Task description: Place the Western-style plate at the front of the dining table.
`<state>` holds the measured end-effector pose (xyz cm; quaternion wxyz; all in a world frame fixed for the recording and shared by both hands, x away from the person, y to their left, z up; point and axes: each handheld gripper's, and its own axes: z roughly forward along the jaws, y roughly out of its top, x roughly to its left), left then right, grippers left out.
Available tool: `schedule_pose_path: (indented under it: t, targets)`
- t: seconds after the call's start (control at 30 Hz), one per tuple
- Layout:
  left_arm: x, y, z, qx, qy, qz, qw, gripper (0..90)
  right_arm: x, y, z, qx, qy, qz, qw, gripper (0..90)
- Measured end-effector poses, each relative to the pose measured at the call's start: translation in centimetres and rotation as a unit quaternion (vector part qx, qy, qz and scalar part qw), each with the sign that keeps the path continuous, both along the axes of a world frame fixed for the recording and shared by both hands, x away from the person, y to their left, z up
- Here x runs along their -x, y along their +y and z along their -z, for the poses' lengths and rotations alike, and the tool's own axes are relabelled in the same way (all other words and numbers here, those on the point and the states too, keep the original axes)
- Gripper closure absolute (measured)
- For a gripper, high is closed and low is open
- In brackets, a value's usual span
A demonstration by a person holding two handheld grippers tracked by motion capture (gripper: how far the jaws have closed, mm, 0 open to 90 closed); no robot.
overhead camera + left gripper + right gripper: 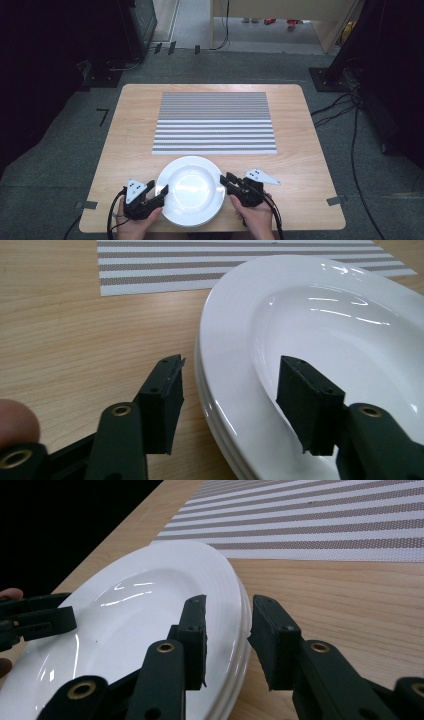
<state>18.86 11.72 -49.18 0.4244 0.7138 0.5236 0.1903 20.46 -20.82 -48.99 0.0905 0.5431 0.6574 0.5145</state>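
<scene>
A stack of white plates [192,190] sits at the near edge of the wooden table [131,130]. My left gripper [158,187] is at the stack's left rim. In the left gripper view the plates [320,315] have their rim between the jaws of the left gripper [230,365], one jaw outside over the table, the other over the bowl, with clear gaps. My right gripper [226,179] is at the right rim. In the right gripper view the right gripper [230,602] straddles the rim of the plates [145,605] closely, and no pad visibly presses on it.
A grey-and-white striped placemat [215,122] lies flat beyond the plates, across the table's middle and far part. Bare wood runs along both sides of it. Dark equipment and cables [345,107] stand on the carpet around the table.
</scene>
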Motion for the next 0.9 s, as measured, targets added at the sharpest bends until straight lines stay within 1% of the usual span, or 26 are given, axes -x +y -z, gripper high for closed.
schedule_pose_path:
  t: [0.07,0.1,0.17,0.23,0.27,0.33,0.4,0.47,0.5,0.57,0.67,0.73,0.8,0.9]
  targets:
    - [0.0,0.0,0.1,-0.001,0.001,0.0,1.0,47.4,0.0,0.2,0.1,0.006,-0.001,-0.002,1.0,68.1]
    - [0.0,0.0,0.1,0.0,0.002,-0.001,1.0,47.9,-0.1,0.2,0.1,0.005,-0.002,-0.003,1.0,67.7]
    - [0.1,0.0,0.1,0.006,0.004,-0.004,1.0,49.8,-0.2,0.2,0.1,-0.002,0.002,-0.007,1.0,66.9]
    - [0.2,0.0,0.2,0.005,0.002,-0.003,1.0,51.1,-0.3,0.0,0.0,-0.015,0.001,0.004,0.9999,66.9]
    - [0.2,-0.1,0.1,0.004,0.001,-0.002,1.0,52.5,-0.5,0.0,-0.1,-0.02,0.005,0.005,0.9998,67.6]
    - [0.3,-0.1,0.1,0.004,0.0,-0.002,1.0,53.8,-0.7,0.0,-0.1,-0.018,0.011,0.004,0.9998,67.6]
    - [0.2,0.1,0.1,0.015,0.004,-0.003,0.9999,54.3,-0.9,0.0,0.0,-0.011,0.015,0.007,0.9998,66.2]
    - [0.2,0.2,0.1,0.018,0.004,-0.001,0.9998,54.7,-1.0,-0.1,0.1,-0.025,0.032,0.005,0.9992,70.1]
    - [0.3,0.2,0.1,0.017,0.004,0.0,0.9998,54.8,-1.0,-0.2,0.3,-0.033,0.037,0.005,0.9988,72.4]
    - [0.3,0.2,0.1,0.016,0.003,0.002,0.9999,54.9,-1.0,-0.3,0.6,-0.036,0.04,-0.003,0.9986,75.1]
    - [0.2,0.2,0.1,0.017,0.003,0.002,0.9998,55.0,-1.0,-0.6,0.9,-0.055,0.05,-0.005,0.9972,76.5]
    - [0.2,0.3,0.1,0.019,0.004,0.003,0.9998,54.9,-1.1,-0.7,1.1,-0.058,0.054,-0.006,0.9968,76.9]
    - [0.2,0.3,0.2,0.018,0.004,0.004,0.9998,54.9,-1.0,-0.9,1.1,-0.074,0.07,0.0,0.9948,77.1]
    - [0.2,0.3,0.2,0.02,0.004,0.004,0.9998,54.9,-1.0,-1.1,1.1,-0.084,0.082,0.001,0.993,78.4]
